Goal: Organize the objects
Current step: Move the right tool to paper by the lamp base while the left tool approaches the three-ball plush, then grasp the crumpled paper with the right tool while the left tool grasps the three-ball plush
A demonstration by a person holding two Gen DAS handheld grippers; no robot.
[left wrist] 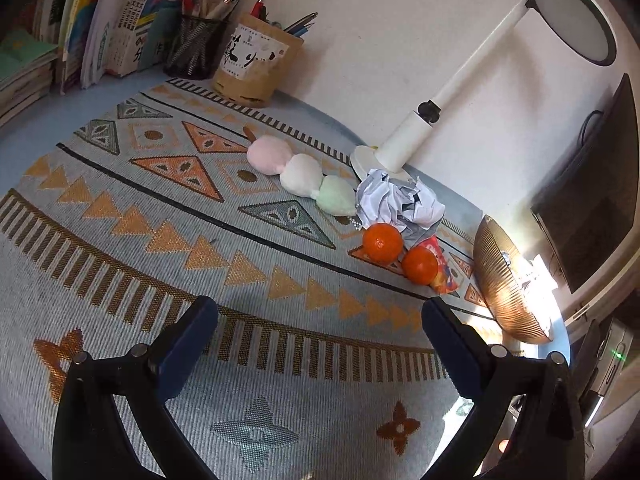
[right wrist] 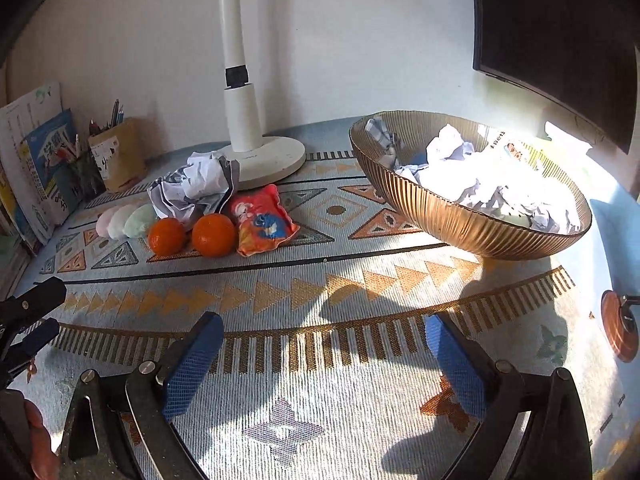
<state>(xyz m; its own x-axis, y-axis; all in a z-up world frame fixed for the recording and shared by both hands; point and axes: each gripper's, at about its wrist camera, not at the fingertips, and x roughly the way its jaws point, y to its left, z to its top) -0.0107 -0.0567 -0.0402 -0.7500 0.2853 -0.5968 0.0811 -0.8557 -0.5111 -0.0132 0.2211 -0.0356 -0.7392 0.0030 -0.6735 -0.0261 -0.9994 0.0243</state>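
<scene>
We see both tongs, L (left wrist: 320,312) & R (right wrist: 324,328), wide open, holding nothing; oranges (right wrist: 213,235) at 11 o'clock.

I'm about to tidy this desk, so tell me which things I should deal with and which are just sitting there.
To tidy:
crumpled paper
two oranges
snack packet
plush dango
bowl, already holding paper balls

Just there:
lamp
pen pots
books
monitor
mat
</scene>
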